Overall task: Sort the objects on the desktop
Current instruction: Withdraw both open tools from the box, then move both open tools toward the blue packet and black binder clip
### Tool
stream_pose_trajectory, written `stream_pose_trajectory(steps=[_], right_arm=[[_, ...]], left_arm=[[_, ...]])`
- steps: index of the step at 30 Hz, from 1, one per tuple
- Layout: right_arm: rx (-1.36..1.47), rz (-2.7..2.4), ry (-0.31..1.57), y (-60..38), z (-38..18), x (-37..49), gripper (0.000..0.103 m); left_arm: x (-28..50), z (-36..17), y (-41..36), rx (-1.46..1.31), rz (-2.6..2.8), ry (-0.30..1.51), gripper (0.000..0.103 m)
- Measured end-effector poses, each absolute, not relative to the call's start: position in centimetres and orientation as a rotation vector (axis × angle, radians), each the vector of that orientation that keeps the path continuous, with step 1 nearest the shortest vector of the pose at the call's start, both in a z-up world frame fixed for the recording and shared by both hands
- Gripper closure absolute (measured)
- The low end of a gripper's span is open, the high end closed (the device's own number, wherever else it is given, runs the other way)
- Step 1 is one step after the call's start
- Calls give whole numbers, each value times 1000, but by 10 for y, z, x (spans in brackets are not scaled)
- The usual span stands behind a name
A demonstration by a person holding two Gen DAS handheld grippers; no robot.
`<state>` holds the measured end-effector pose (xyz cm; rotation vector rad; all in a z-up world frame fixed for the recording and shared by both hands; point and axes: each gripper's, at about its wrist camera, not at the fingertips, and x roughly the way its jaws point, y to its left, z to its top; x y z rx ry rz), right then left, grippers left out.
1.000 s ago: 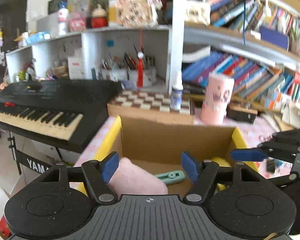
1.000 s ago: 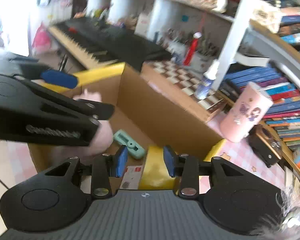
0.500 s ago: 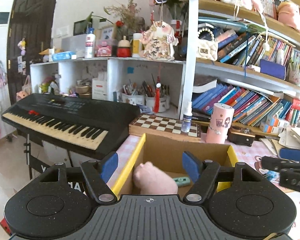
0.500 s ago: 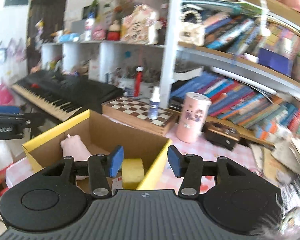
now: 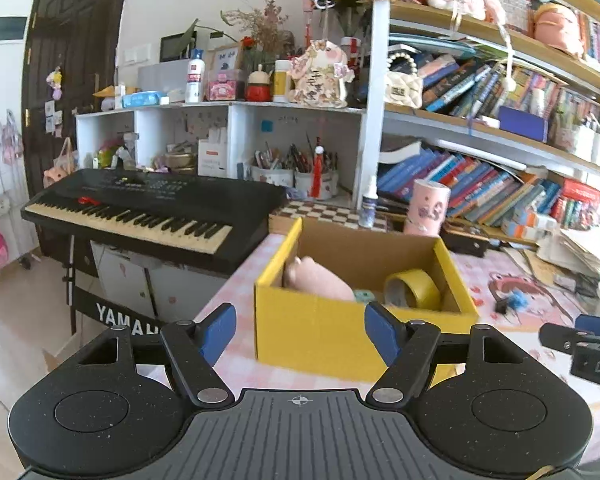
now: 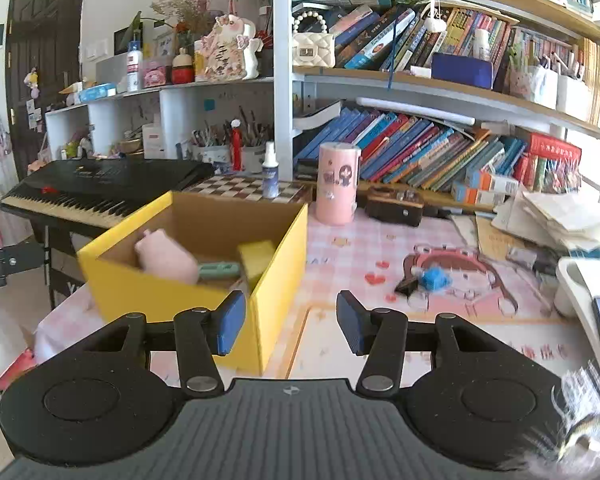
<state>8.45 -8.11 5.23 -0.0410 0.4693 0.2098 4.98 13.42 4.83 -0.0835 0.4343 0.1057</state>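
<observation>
A yellow cardboard box (image 5: 320,332) stands on the pink desk; it also shows in the right wrist view (image 6: 276,276). Inside lie a pink plush toy (image 5: 316,280) (image 6: 166,258), a yellow tape roll (image 5: 412,290) (image 6: 256,256) and a small green item (image 6: 220,269). My left gripper (image 5: 298,330) is open and empty, in front of the box. My right gripper (image 6: 290,322) is open and empty, near the box's right corner. A small blue object (image 6: 432,278) lies on the desk mat to the right.
A black keyboard (image 5: 140,212) stands left of the desk. A chessboard (image 6: 244,188), a spray bottle (image 6: 270,176) and a pink cylinder (image 6: 336,184) stand behind the box. Bookshelves fill the back. Papers (image 6: 560,220) pile at the right.
Both grippers have pulled back and up from the box interior; the box now sits whole ahead of them. The right gripper has opened wider.
</observation>
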Motion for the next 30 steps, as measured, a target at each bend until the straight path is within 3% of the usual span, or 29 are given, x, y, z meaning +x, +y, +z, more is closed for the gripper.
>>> stream_pose_trajectory(steps=[11, 21, 30], right_arm=[[-101, 186, 501, -74, 26, -9, 52], [-105, 97, 550, -89, 15, -46, 44], [-41, -53, 574, -126, 12, -63, 43]], left_arm=[[-9, 25, 111, -63, 13, 500, 30], [-19, 15, 86, -49, -116, 542, 30], [-24, 10, 49, -27, -244, 557, 30]])
